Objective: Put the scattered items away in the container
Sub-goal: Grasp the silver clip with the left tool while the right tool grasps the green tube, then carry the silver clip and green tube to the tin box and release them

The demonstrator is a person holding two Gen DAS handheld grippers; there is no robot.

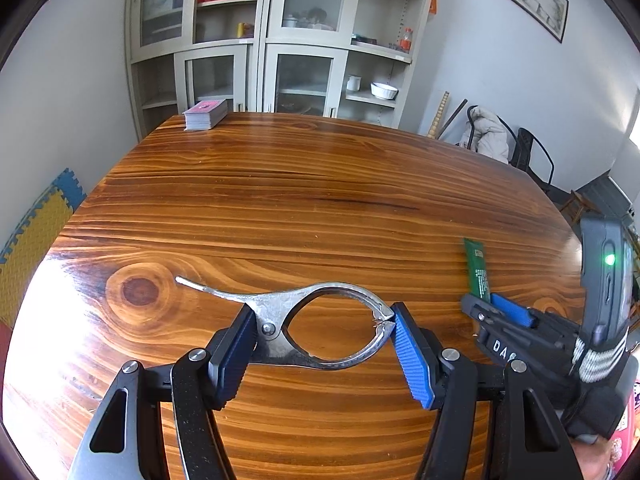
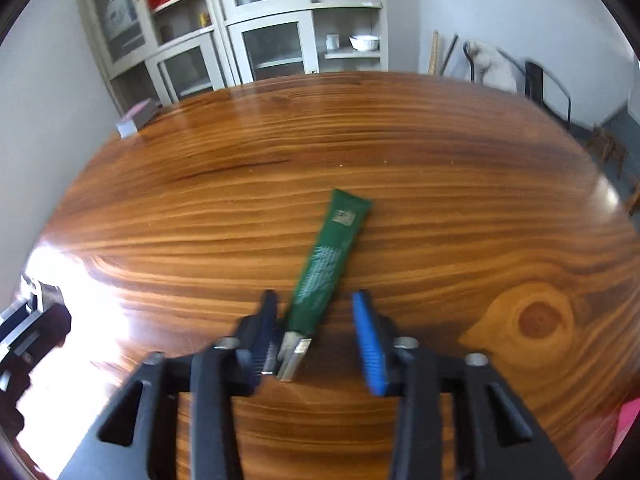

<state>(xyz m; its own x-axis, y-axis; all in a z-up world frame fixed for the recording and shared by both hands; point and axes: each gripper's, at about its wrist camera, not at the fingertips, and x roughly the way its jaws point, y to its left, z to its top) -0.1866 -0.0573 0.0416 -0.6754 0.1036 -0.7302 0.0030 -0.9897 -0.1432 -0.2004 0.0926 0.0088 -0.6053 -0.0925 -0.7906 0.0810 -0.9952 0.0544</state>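
Observation:
My left gripper (image 1: 324, 320) is shut on a metal spring clamp (image 1: 280, 304). One pad presses at the clamp's pivot and the other at its pointed tips, and its thin handle sticks out to the left above the wooden table (image 1: 320, 184). A green tube (image 2: 328, 256) with a silver cap lies on the table (image 2: 400, 140). My right gripper (image 2: 316, 304) straddles its cap end with the jaws apart; the left pad is close against the cap and a gap shows at the blue right pad. In the left wrist view the right gripper (image 1: 486, 302) sits at the tube (image 1: 478, 268). No container is in view.
A deck of cards (image 1: 206, 114) (image 2: 136, 118) sits at the table's far left corner. Grey glass-door cabinets (image 1: 272, 40) stand behind the table, and black chairs (image 1: 532, 152) stand at the far right. Foam floor mats (image 1: 36, 232) lie left of the table.

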